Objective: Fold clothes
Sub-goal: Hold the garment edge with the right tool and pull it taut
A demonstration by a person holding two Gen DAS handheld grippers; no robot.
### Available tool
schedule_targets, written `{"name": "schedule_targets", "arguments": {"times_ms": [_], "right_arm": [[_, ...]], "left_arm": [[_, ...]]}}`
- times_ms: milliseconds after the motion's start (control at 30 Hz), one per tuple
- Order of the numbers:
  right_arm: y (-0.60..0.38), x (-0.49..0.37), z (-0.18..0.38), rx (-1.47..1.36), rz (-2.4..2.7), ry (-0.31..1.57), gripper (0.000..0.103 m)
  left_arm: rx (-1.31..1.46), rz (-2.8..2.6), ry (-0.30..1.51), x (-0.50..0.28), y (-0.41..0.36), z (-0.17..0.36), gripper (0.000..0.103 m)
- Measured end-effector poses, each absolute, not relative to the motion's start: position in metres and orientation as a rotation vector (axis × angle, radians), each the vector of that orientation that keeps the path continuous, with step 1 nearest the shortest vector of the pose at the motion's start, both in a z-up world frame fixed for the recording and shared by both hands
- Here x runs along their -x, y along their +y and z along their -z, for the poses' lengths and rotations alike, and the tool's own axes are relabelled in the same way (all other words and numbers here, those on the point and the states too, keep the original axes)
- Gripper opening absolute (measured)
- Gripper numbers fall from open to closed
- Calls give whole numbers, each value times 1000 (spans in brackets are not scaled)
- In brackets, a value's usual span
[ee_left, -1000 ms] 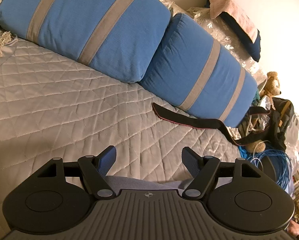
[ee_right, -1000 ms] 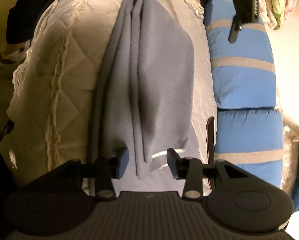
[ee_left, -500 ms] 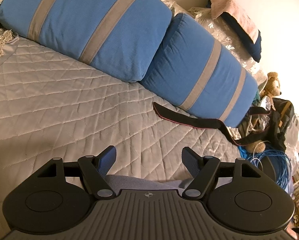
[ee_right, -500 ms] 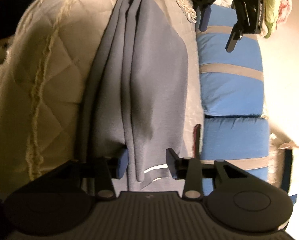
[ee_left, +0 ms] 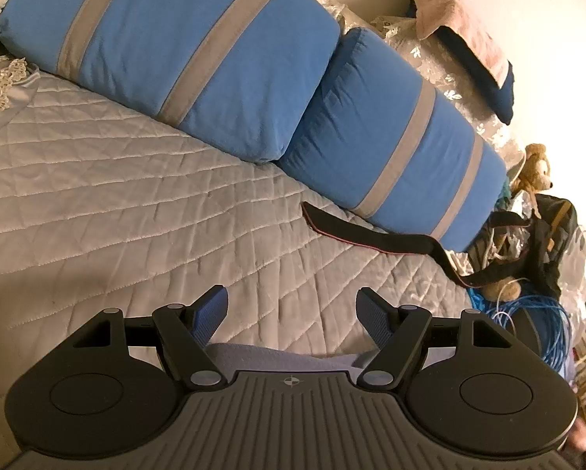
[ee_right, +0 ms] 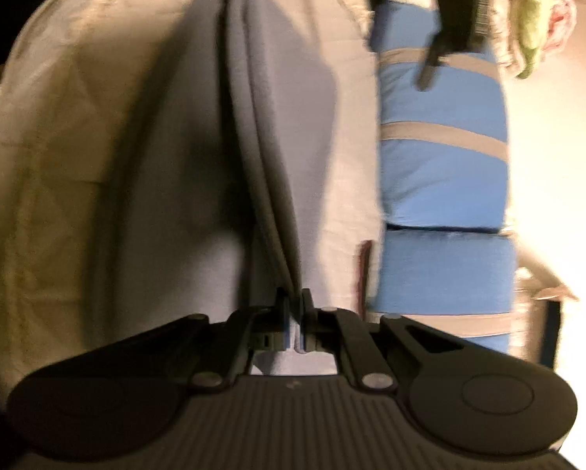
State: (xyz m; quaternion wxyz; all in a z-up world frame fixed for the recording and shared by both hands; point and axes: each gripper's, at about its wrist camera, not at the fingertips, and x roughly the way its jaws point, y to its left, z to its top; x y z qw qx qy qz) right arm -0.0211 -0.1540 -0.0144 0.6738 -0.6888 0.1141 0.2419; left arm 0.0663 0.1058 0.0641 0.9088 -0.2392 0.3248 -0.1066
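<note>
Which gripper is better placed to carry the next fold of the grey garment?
Probably the right gripper: its fingers are shut on an edge of the grey garment, which rises in a ridge towards them. The left gripper is open, with only quilt between its fingers.

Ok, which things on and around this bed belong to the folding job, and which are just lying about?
Job:
- grey garment, stretched along the quilt
- right gripper, shut on the garment's near end
- left gripper, open over its other end

Lying about:
- blue striped cushions
- dark strap
- teddy bear
- blue cable coil
- quilt
</note>
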Motion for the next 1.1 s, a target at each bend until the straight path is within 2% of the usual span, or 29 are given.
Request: {"name": "schedule_targets", "arguments": {"times_ms": [167,300,700,1100], "right_arm": [[-171,7,-22,1582,-474,177,4],[-193,5,-39,1586,-439,194,4],[-240,42,24,1563,-539,439,3],[-232,42,23,1466,-625,535,4]], "left_arm": [[488,217,672,-67,105,-64,71],[489,207,677,-68,105,-63,71],[451,217,738,-71,96,-55,71],[492,274,843,-76,93,-44,71]]}}
